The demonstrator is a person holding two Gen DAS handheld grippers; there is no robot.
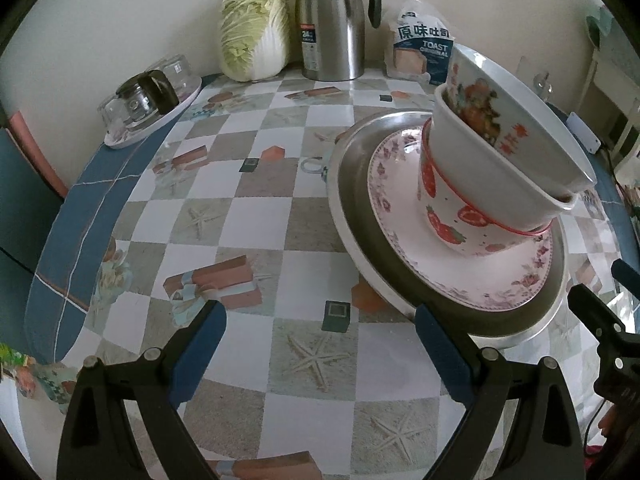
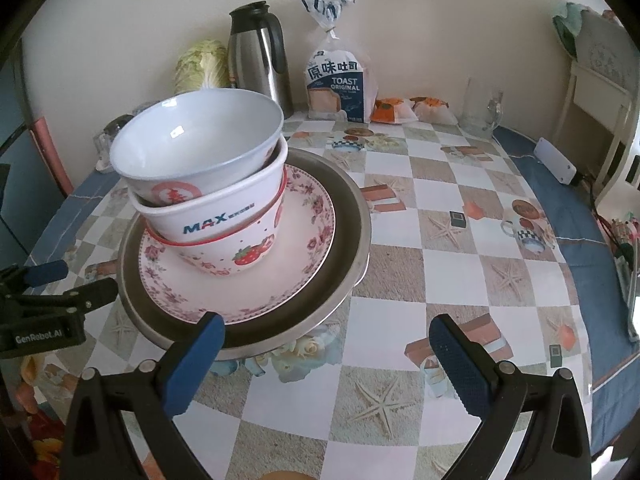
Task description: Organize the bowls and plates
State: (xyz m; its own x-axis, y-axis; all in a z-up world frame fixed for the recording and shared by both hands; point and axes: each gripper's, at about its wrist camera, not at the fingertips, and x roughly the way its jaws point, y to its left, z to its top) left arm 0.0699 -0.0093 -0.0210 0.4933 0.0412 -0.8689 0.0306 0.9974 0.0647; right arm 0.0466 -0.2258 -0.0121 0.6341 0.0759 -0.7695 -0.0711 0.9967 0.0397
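Both tools, left (image 1: 320,344) and right (image 2: 326,354), gape empty. Tilted bowls (image 2: 200,168) look glazed, slippery, breakable; grip the steel tray (image 2: 352,216) rim.

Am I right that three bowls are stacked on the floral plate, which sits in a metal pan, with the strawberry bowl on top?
Not quite. The strawberry bowl is at the bottom of the stack; the right wrist view shows the plain white bowl on top. The floral plate does sit in the metal pan.
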